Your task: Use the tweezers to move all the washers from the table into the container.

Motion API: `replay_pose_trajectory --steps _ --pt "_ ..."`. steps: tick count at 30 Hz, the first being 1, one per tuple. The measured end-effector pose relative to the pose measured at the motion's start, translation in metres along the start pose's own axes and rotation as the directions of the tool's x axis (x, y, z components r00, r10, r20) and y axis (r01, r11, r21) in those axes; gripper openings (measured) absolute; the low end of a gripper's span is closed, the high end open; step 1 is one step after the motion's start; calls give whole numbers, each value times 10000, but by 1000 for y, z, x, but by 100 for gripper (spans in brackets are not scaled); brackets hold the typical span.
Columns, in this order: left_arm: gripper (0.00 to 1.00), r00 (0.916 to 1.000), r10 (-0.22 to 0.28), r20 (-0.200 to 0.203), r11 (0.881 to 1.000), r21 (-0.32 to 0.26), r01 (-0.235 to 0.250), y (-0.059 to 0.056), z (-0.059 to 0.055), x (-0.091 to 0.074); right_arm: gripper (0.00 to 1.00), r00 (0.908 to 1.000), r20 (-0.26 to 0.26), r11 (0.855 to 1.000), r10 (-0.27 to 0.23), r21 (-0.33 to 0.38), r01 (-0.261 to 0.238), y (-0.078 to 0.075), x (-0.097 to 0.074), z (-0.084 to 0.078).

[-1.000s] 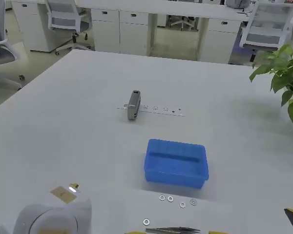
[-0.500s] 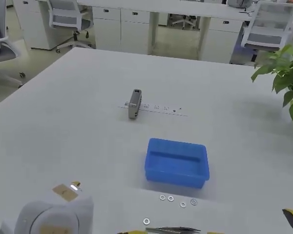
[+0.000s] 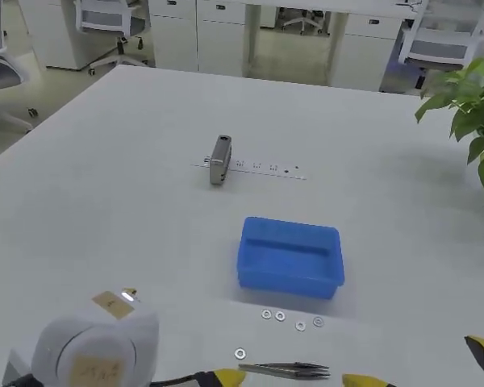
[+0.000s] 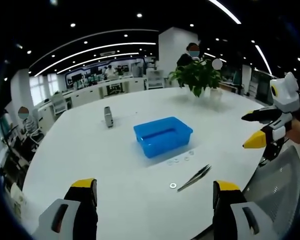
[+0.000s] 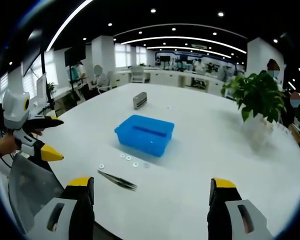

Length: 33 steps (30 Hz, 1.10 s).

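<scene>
The tweezers [image 3: 286,370] lie left-to-right at the counter's [image 3: 145,201] near edge, just ahead of the left tongs [image 4: 153,185]. The right tongs [image 5: 151,181] look farther off. Both gape, empty.

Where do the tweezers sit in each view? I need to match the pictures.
Head view: tweezers at bottom centre, below the blue container.
Left gripper view: tweezers right of centre, low.
Right gripper view: tweezers left of centre, low.
Shared landmark: the blue container, just beyond them.
</scene>
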<state>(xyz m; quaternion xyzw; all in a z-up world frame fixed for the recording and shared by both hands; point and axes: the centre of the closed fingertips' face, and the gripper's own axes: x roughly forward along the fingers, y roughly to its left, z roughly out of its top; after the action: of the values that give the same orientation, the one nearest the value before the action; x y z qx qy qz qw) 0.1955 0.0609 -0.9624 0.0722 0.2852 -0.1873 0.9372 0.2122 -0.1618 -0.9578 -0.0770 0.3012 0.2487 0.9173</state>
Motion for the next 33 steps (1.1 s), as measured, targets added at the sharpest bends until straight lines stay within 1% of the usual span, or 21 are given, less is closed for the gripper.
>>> replay_pose_trajectory --steps 3,9,12,14,15,17,21,22,23,25,26,27,28,30,31,33 --pt "97 9999 -111 -24 9999 19 112 -2 0 1 95 10000 -57 10000 -6 -3 6 -1 -1 -1" --pt "95 9994 -331 -67 9993 159 332 -6 1 7 94 9998 -180 10000 -25 -96 23 -1 -1 -5" --pt "95 9998 -163 116 9994 315 160 -4 4 7 94 9998 -190 10000 2 -31 -2 -1 -3 -5" --pt "94 9996 -176 203 9993 348 168 -5 6 8 94 9997 -252 9999 48 -96 -50 0 -4 -7" --pt "92 9996 -208 212 9992 355 200 -5 6 8 94 9994 -343 9998 80 -154 -85 0 -4 -8" --pt "86 9992 -344 209 9988 362 337 -7 5 9 94 9994 -332 9997 88 -244 -97 -2 -3 -9" --pt "79 9967 -800 97 9951 583 793 -17 3 13 94 9996 -271 9997 102 -216 -108 -4 -5 -9" --pt "76 9961 -879 69 9941 643 873 -18 3 14 94 9995 -288 9997 119 -198 -125 -5 -5 -9" --pt "72 9955 -945 24 9933 673 941 -19 2 14 94 9992 -367 9997 156 -160 -162 -5 -5 -11" --pt "65 9902 -1395 -31 9873 768 1394 -26 1 15 94 9992 -333 9997 212 -144 -217 -4 -5 -11" --pt "63 9842 -1762 -185 9814 736 1771 -30 -2 16 94 9990 -355 9995 284 -124 -289 -3 -5 -11" --pt "60 9806 -1942 -257 9780 728 1956 -32 -4 17 94 9987 -387 9994 322 -122 -327 -3 -5 -12" --pt "55 9746 -2213 -357 9714 804 2235 -35 -6 18 94 9988 -357 9993 331 -158 -337 -3 -5 -11" --pt "49 9682 -2450 -512 9630 1032 2491 -38 -9 20 93 9990 -339 9993 282 -240 -290 -4 -5 -11" --pt "45 9664 -2497 -612 9599 1157 2553 -39 -11 22 93 9991 -350 9993 246 -262 -255 -4 -6 -11" --pt "39 9565 -2757 -956 9486 1337 2868 -42 -18 26 93 9991 -344 9994 235 -247 -243 -4 -9 -10"
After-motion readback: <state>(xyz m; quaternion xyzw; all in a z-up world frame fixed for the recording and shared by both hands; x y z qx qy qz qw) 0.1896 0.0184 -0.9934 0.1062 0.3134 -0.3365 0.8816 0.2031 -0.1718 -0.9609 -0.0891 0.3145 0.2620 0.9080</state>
